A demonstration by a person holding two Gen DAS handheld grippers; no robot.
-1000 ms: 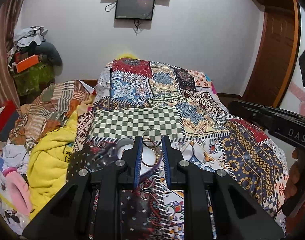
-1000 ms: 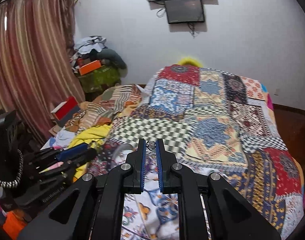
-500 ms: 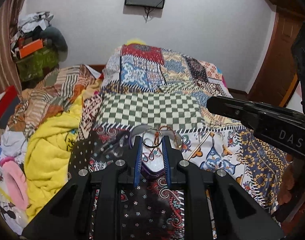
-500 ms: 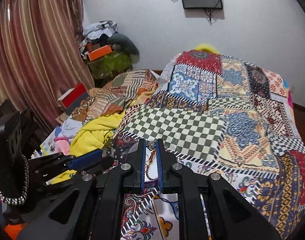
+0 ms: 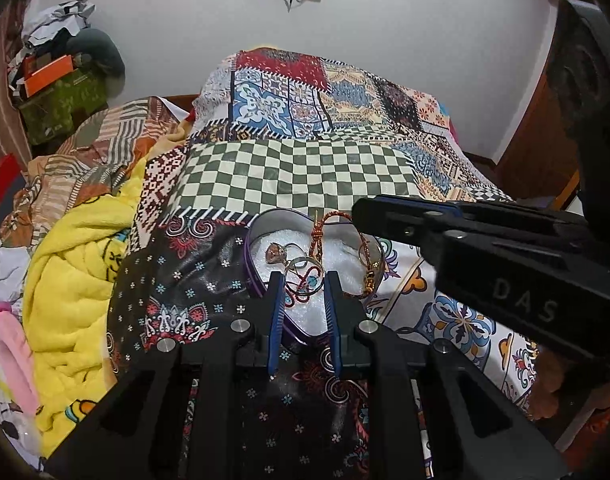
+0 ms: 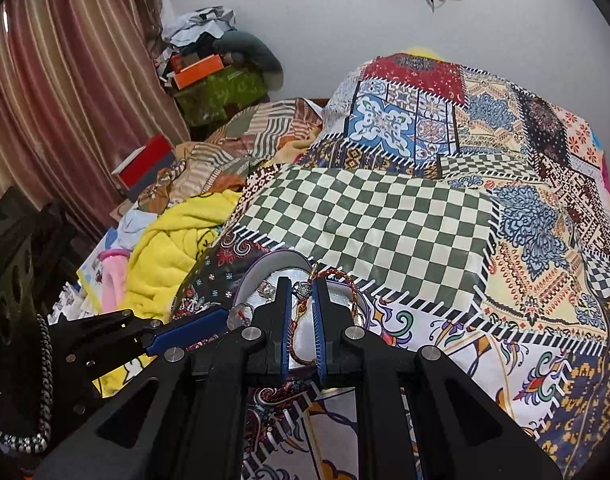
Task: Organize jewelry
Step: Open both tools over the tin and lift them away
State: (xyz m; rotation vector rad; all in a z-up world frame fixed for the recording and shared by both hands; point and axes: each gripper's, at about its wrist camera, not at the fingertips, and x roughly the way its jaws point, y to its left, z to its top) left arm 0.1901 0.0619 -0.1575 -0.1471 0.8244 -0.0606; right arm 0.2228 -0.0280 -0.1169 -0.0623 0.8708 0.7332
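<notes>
On the bed, covered by a patchwork quilt [image 5: 305, 176], lay a heart-shaped box [image 5: 261, 240] with a purple rim and a white lining. It rested on the dark patterned patch just below the green checked patch [image 6: 365, 216].

The left claw [image 5: 303, 280] hung over the near part of the box. Between its blue fingers [image 5: 276, 300] it gripped a thin metal ring [image 5: 305, 276], and the fingers pressed on both sides of this ring. Inside the box, a ring with an amber stone [image 5: 276, 253] lay just beside the held ring, and a braided red-and-gold bracelet [image 5: 319, 240] lay across the middle, with a gold clasp near the right rim.

The right claw [image 6: 302, 292] was nearly closed on a small silver charm [image 6: 302, 289] at its tips, above the far part of the box [image 6: 281, 260]. The braided bracelet [image 6: 337, 276] curved just to the right of it.

A yellow blanket [image 5: 73, 280] lay crumpled on the left side of the bed.
</notes>
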